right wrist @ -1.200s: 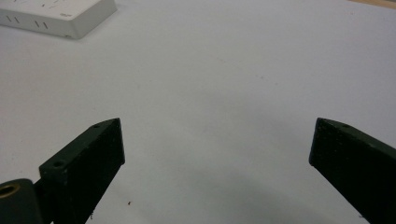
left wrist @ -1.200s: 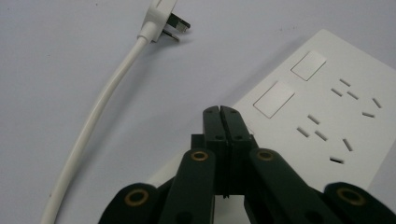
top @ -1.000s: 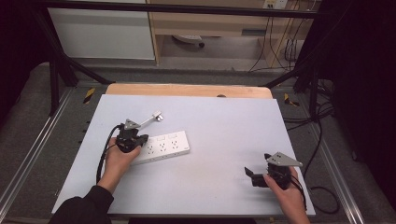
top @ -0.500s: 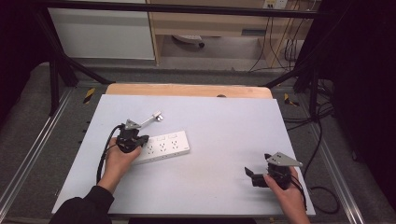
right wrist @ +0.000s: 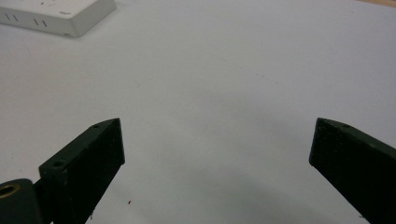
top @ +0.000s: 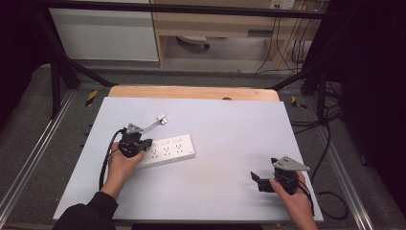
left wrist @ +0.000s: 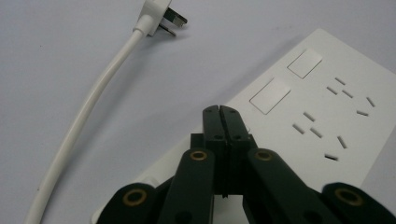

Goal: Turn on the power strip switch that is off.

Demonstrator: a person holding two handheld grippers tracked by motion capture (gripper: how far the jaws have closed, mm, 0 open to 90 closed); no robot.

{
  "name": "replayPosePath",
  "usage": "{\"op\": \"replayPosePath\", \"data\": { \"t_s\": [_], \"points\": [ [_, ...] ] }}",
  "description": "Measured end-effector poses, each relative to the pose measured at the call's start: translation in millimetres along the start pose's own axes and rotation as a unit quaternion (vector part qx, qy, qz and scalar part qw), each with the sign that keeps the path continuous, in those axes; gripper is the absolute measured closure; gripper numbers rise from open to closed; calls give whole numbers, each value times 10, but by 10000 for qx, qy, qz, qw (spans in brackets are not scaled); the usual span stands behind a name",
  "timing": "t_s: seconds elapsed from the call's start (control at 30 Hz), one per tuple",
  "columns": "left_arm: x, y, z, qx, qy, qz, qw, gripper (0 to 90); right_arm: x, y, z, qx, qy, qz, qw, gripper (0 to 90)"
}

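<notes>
Left tool (left wrist: pixel 219 112): jaws are pressed together with nothing between them, tips set over the near end of the white power strip (left wrist: pixel 322 93), apparently touching its top face; contact cannot be confirmed. The power strip is laid flat on the desk (top: pixel 230 124), left of centre. Its white cable (left wrist: pixel 88 112) is curved away from the strip's end, with the plug (left wrist: pixel 161 18) lying beyond. Right tool (right wrist: pixel 217 140): jaws are spread wide and empty, held well apart from the strip, low over bare desk.
</notes>
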State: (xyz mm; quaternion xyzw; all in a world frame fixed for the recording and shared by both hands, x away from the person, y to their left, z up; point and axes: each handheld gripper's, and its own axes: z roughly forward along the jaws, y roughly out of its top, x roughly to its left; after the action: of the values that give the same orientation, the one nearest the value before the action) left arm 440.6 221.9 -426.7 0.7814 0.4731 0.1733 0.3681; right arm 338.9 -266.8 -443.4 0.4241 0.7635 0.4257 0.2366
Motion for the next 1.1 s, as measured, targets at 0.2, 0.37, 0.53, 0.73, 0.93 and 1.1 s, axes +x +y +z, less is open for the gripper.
{"op": "replayPosePath", "data": {
  "t_s": [0.2, 0.37, 0.53, 0.73, 0.93, 1.1],
  "points": [
    [27, -16, -1, 25, 171, 44, 9998, 900, -2, 0, -1, 2, 2, 11, 10000, 39],
    [128, -92, -12, -211, -160, -324, 9991, 900, -2, 0, 5, 3, 7, -12, 10000, 39],
    [109, -94, -12, -225, -112, -207, 9995, 900, 1, 0, 11, 17, 6, -21, 10000, 39],
    [92, -92, -9, -233, -38, -102, 9997, 900, 0, -1, 9, 14, 2, 5, 10000, 39],
    [79, -89, -7, -239, 9, -39, 9997, 900, -1, -1, 5, 9, 10, 8, 10000, 39],
    [66, -82, -2, -249, 2, -2, 9997, 900, -8, -1, 5, 4, 7, 2, 10000, 39]
  ]
}}
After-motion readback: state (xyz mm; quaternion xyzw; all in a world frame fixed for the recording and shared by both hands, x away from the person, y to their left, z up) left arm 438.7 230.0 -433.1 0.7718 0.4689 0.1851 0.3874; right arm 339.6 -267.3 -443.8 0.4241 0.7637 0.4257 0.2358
